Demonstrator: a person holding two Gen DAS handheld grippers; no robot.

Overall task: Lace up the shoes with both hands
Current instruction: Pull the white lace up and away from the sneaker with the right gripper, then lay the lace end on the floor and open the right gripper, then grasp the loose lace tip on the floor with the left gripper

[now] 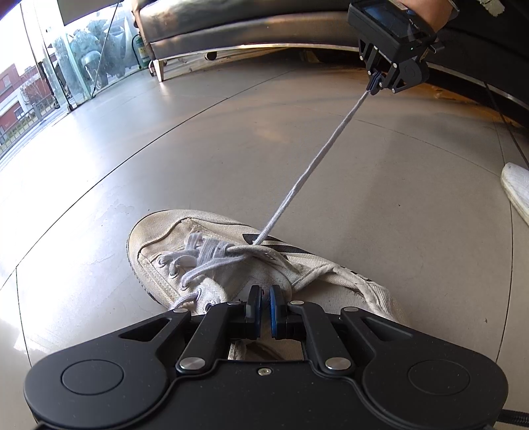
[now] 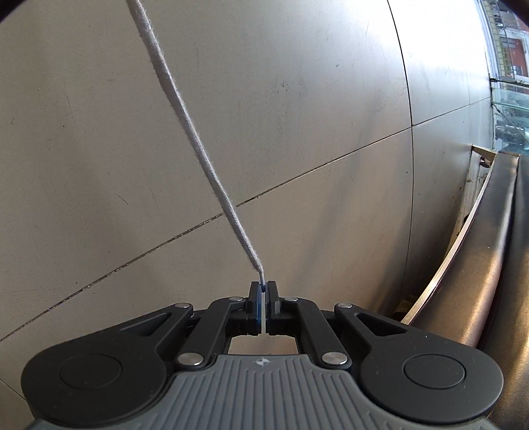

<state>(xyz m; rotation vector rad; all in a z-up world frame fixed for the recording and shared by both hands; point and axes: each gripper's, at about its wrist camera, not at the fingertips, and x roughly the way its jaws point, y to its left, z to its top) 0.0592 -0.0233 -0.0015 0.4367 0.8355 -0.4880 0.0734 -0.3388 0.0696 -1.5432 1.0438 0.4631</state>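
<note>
Jaws of the right gripper point(image 2: 263, 291) pinch the white lace point(image 1: 310, 165), drawn taut from the shoe point(image 1: 231, 264). Left gripper point(image 1: 264, 297) sits nearly closed over the shoe, its hold unclear

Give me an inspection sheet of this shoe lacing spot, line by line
Surface: tiled floor, bare around the shoe.
Job's things: shoe on the floor; lace stretched taut from its eyelets.
Clutter: second shoe at the right edge.
Grippers: right tool shut on the lace end; left tool shut over the shoe, what it pinches cannot be told.
Cables: dark cable along the floor at right.
Surroundings: sofa, glass wall.
</note>
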